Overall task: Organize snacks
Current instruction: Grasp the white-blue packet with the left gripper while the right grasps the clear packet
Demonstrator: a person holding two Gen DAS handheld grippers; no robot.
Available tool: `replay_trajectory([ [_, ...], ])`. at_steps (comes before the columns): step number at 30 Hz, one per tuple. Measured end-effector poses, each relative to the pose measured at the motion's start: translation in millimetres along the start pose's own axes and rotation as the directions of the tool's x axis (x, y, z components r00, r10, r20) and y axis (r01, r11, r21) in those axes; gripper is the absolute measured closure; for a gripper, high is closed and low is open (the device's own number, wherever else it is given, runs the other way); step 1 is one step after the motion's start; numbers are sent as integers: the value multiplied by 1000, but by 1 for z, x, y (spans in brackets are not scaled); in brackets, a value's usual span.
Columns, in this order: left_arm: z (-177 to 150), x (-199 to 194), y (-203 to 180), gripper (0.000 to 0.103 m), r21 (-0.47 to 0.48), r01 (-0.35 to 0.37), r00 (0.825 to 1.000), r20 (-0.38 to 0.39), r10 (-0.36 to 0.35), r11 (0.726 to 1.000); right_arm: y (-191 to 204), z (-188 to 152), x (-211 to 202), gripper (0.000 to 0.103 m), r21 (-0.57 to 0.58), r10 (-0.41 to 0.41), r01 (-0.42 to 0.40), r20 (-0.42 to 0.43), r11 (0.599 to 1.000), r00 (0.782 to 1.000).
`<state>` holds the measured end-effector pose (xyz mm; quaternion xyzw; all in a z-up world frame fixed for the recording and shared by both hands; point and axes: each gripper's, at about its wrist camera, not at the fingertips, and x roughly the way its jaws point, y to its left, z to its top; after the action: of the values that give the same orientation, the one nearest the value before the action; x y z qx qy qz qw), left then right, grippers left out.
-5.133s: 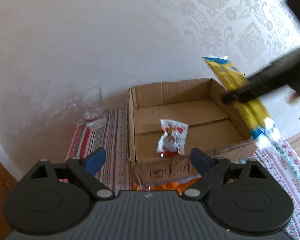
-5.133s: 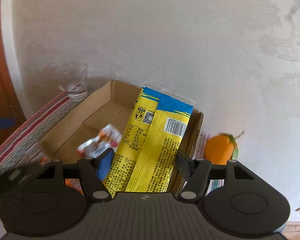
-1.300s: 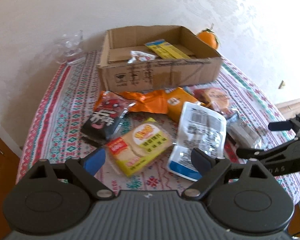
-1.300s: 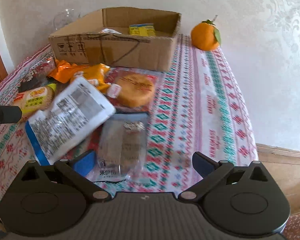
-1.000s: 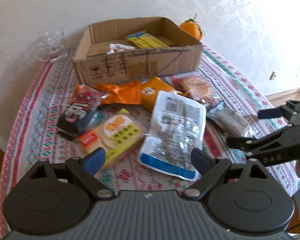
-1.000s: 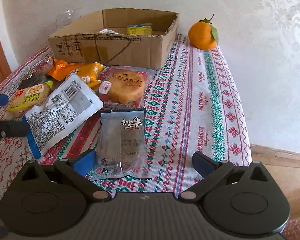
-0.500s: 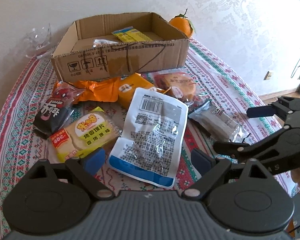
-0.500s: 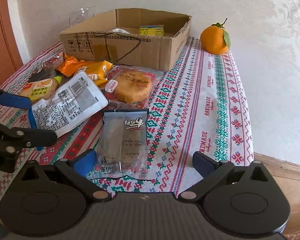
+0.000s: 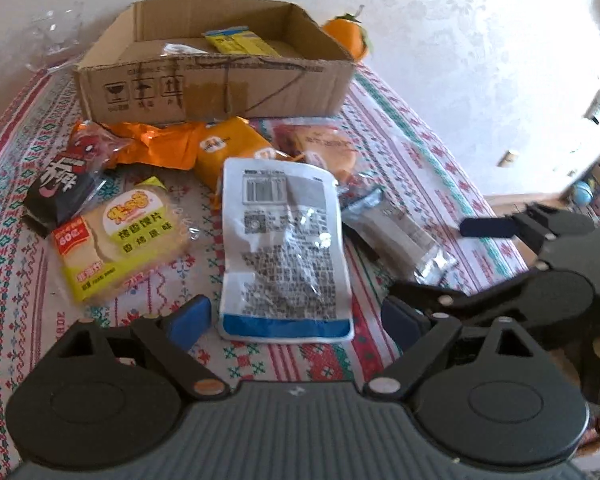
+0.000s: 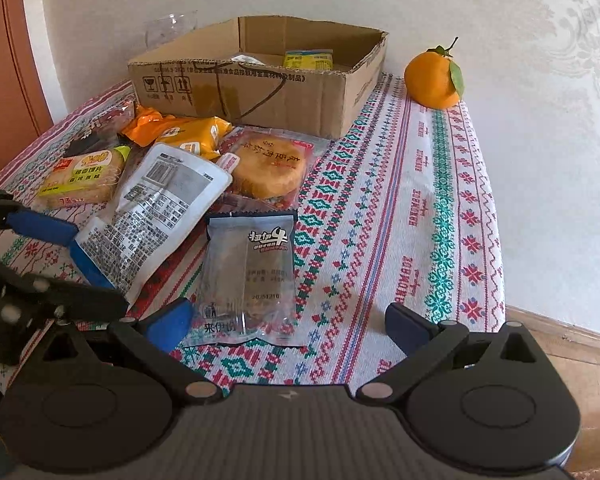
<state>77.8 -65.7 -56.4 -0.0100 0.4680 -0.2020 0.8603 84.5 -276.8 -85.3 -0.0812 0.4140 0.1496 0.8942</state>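
An open cardboard box [image 9: 216, 88] [image 10: 260, 92] stands at the back of the table, with a yellow packet [image 9: 236, 42] and a small packet inside. In front lie several snacks: a white pouch with a blue edge [image 9: 284, 248] [image 10: 156, 216], a yellow cracker pack [image 9: 120, 240], orange packs [image 9: 228, 148], a round cake pack [image 10: 270, 168], a grey clear packet [image 10: 246, 272] and a black-red pack [image 9: 64, 184]. My left gripper [image 9: 296, 320] is open over the white pouch's near edge. My right gripper [image 10: 288, 324] is open over the grey packet's near end.
An orange fruit [image 10: 434, 80] sits at the table's back right corner by the wall. A glass bowl [image 9: 56, 36] stands left of the box. The patterned tablecloth [image 10: 420, 200] ends at the right edge above a wooden floor. A brown door is at left.
Both grippers have dropped lower and closer to the snack pile. The left one now frames the white pouch, the right one the grey packet. Both stay open and empty.
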Motion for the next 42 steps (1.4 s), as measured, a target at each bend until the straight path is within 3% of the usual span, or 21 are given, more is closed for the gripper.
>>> replay_trajectory([
  [5, 7, 12, -8, 11, 21, -83, 996, 18, 83, 996, -1, -4, -4, 0, -7, 5, -5, -6, 1000, 1000],
  [10, 10, 28, -28, 11, 51, -209, 977, 51, 206, 977, 1, -7, -8, 0, -9, 6, -6, -8, 1000, 1000],
  [16, 5, 28, -37, 15, 9, -231, 970, 80, 230, 973, 0, -8, -8, 0, -9, 8, -8, -2, 1000, 1000],
  [18, 5, 27, -40, 29, 6, -232, 969, 92, 231, 973, 1, -8, -8, 0, -11, 9, -9, 3, 1000, 1000],
  [27, -2, 7, -39, 29, -6, -220, 969, 111, 219, 975, 4, -6, -3, 0, -34, 25, -24, 31, 999, 999],
  [30, -2, 0, -38, 29, -17, -223, 967, 123, 224, 975, 8, 0, 0, 8, -62, 50, -47, 48, 997, 998],
  [37, 0, -8, -24, 29, -64, -216, 968, 118, 222, 974, 16, 11, 1, 41, -100, 71, -65, 56, 993, 996],
  [42, 5, -10, -19, 29, -66, -195, 972, 117, 201, 979, 19, 13, 0, 51, -90, 51, -46, 47, 995, 998],
])
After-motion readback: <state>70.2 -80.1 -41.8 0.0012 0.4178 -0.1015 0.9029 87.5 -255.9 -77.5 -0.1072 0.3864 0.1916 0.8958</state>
